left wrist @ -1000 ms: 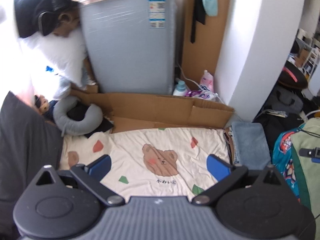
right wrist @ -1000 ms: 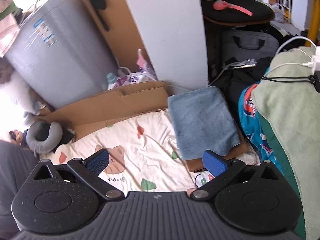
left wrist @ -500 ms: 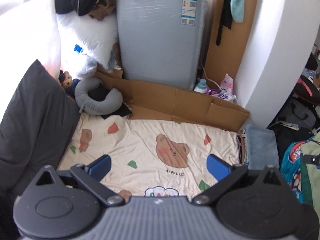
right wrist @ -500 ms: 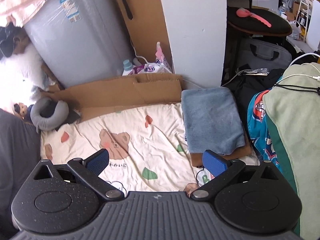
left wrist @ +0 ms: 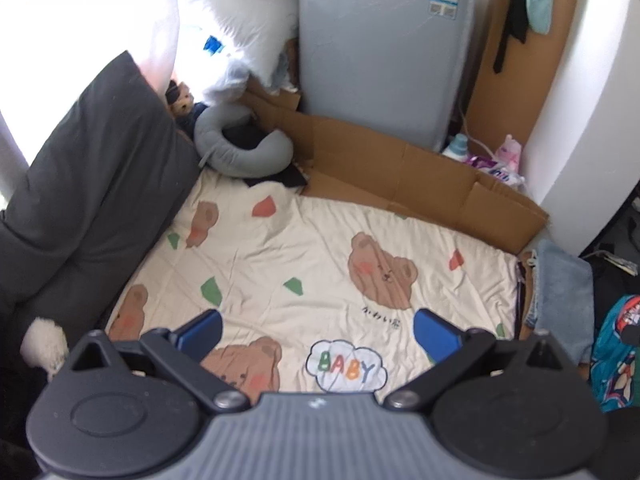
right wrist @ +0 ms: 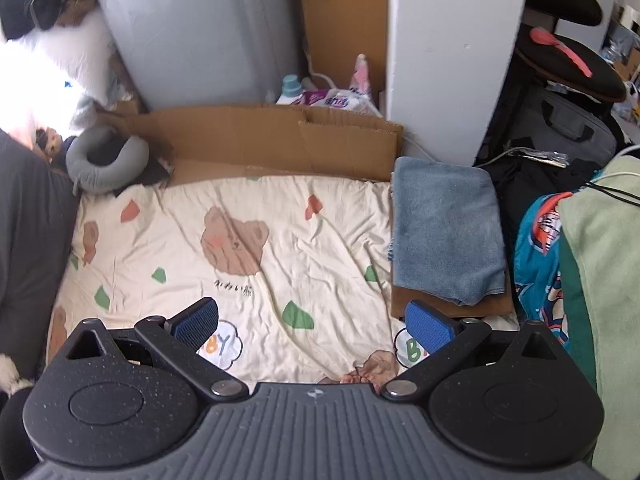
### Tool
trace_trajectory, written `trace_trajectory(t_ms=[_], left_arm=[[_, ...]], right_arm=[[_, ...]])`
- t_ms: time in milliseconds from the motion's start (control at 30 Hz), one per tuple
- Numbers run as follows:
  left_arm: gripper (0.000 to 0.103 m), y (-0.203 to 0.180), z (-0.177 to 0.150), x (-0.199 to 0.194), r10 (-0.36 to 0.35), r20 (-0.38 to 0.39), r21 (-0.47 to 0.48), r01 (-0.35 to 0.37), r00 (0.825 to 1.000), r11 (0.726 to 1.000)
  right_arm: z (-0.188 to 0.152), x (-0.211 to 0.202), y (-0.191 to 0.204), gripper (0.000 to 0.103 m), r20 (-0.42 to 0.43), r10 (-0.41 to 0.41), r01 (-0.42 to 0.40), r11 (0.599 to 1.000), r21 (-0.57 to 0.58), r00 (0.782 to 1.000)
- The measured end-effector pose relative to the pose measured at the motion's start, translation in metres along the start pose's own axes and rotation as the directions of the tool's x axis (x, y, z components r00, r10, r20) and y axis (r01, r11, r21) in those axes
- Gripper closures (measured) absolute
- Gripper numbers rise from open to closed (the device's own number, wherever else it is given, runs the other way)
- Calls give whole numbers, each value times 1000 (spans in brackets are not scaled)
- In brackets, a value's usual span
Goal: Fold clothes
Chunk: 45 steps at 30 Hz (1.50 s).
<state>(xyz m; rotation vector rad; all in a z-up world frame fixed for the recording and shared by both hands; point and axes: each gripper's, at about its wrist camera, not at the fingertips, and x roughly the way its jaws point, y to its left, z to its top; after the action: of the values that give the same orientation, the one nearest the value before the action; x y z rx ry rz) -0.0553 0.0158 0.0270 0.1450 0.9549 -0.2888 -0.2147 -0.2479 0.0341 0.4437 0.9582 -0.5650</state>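
both grippers (left wrist: pixel 318 332) (right wrist: pixel 312 326) gape empty over bear blanket (left wrist: pixel 320 264); towel (right wrist: pixel 444 228) alongside

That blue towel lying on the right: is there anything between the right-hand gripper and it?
Nothing visible blocks it. The right gripper hangs open above the bear-print blanket, and the folded blue towel lies just ahead to its right on cardboard, nothing on top.
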Motion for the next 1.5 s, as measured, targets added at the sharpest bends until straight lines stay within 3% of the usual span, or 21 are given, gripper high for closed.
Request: trace_trajectory(t_ms=[467,1233,1500], left_arm=[[0,-8,-30,23,20,-109,0,-21,994,1000],[0,-8,-49,26,46,-154,-82,-59,987,995],[0,-17,-50,31,89,-151,-49,-98,985,994]], right_arm=[[-18,13,37,0,-54,1,-9,988,-157,999],[-26,24,47,0,-124,85,-109,972,-206,989],[-28,29,46,0,-125,101,-126,970,-207,987]])
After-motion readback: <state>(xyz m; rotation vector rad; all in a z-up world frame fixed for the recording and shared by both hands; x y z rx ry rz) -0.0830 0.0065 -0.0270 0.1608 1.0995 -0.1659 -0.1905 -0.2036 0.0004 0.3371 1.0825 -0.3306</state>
